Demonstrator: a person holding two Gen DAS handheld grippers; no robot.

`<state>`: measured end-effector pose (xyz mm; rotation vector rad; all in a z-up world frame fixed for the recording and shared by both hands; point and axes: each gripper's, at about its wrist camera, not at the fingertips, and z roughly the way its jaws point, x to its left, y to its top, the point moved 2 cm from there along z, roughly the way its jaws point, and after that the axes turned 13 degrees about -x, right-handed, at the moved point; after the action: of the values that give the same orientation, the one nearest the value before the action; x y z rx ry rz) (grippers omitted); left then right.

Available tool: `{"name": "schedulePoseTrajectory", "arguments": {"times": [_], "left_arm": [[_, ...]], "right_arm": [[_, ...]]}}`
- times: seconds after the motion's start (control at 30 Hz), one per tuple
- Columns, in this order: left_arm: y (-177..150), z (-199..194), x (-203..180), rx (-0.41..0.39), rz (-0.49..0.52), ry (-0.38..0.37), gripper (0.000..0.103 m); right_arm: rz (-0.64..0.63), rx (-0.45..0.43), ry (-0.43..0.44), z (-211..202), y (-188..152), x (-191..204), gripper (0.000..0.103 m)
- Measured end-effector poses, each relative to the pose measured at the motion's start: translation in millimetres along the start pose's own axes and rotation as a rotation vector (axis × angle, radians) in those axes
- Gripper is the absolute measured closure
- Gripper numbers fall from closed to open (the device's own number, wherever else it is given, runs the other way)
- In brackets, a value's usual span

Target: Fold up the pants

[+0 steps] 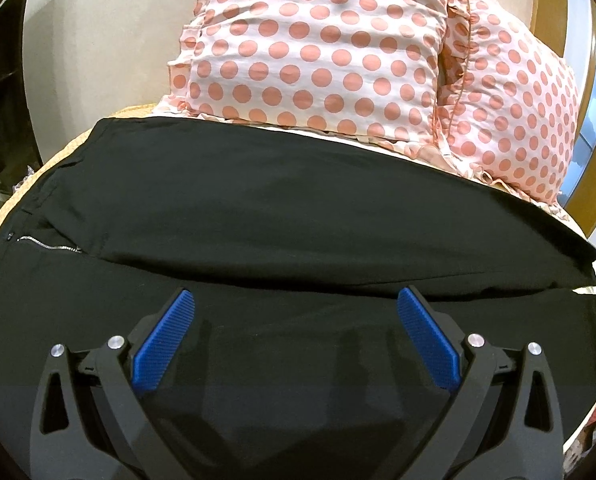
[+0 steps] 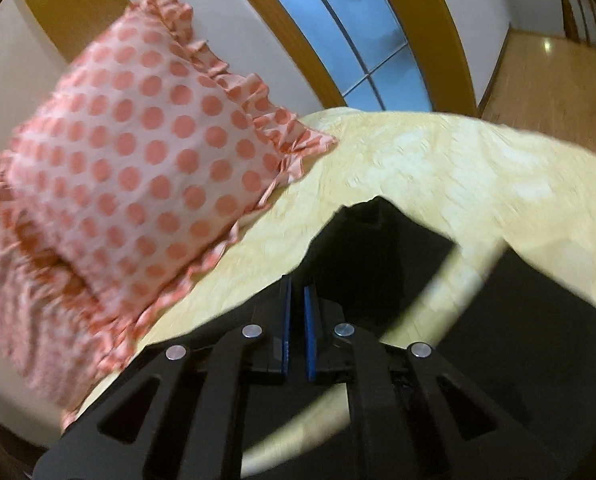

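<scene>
Left wrist view: the left gripper [image 1: 295, 300], at lower centre, has its blue ribbed pads [image 1: 163, 344] spread wide, empty, just above the black fabric pants [image 1: 257, 208]. These lie across the frame's middle, one leg apparently folded over the other, zipper [image 1: 49, 245] at far left. Behind, at the top, sit pink polka-dot ruffled pillows [image 1: 318, 48].

Right wrist view, blurred: the right gripper [image 2: 296, 304], lower centre, has pads nearly together, seemingly pinching a raised peak of pants [image 2: 374, 248] above the pale yellow bedspread [image 2: 438, 168]. Judging by this, lengthwise folding looks done; crosswise folds remain.
</scene>
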<state>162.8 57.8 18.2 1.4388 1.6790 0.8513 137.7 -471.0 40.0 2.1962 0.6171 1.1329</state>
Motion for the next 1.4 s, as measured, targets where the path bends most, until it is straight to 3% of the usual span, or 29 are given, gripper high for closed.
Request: {"name": "schedulePoseTrajectory", "arguments": {"times": [0.07, 0.23, 0.33, 0.4, 0.47, 0.57, 0.63, 0.67, 0.7, 0.77, 0.97, 1.13, 1.27, 1.4], "left_arm": [[0.1, -0.4, -0.2, -0.002, 0.006, 0.004, 0.002], [1.0, 2.4, -4.0, 0.008, 0.031, 0.006, 0.002], [0.7, 1.5, -4.0, 0.005, 0.034, 0.012, 0.002], [0.5, 1.7, -3.9, 0.008, 0.034, 0.012, 0.002], [0.9, 2.4, -3.9, 0.013, 0.036, 0.012, 0.002], [1.6, 3.2, -4.3, 0.015, 0.041, 0.01, 0.002], [1.6, 3.5, -4.6, 0.015, 0.043, 0.009, 0.002], [1.5, 3.5, -4.5, 0.015, 0.042, 0.009, 0.002], [1.4, 3.4, -4.6, 0.015, 0.041, 0.009, 0.002], [1.5, 3.3, -4.3, 0.014, 0.039, 0.007, 0.002], [11.7, -3.4, 11.5, 0.023, -0.011, -0.021, 0.002], [52.2, -8.3, 42.6, 0.022, 0.006, 0.061, 0.002], [89.2, 6.8, 70.9, 0.05, -0.025, 0.075, 0.002], [123.1, 32.5, 83.8, -0.037, -0.037, 0.087, 0.002]], "right_arm": [[0.045, 0.02, 0.002, -11.2, -12.1, -17.5, 0.097], [0.169, 0.101, 0.001, 4.9, -19.4, -45.8, 0.097], [0.21, 0.098, 0.017, 10.7, -16.7, -48.0, 0.093], [0.211, 0.092, 0.025, 11.9, -15.5, -46.5, 0.084], [0.227, 0.089, 0.023, 13.8, -15.7, -47.3, 0.061], [0.257, 0.093, 0.033, 18.0, -17.0, -49.4, 0.061], [0.27, 0.094, 0.042, 21.2, -18.6, -50.5, 0.062], [0.266, 0.098, 0.041, 24.0, -19.5, -49.7, 0.068], [0.252, 0.102, 0.034, 27.3, -21.0, -49.0, 0.083], [0.243, 0.109, 0.025, 29.6, -23.4, -49.0, 0.099], [0.264, 0.023, 0.106, -1.9, -16.2, -49.8, 0.1], [0.265, -0.061, 0.18, -37.8, -6.8, -51.2, 0.1], [0.152, -0.061, 0.154, -40.0, -6.3, -42.7, 0.1], [0.177, -0.03, 0.165, -29.0, -10.7, -46.9, 0.1]]}}
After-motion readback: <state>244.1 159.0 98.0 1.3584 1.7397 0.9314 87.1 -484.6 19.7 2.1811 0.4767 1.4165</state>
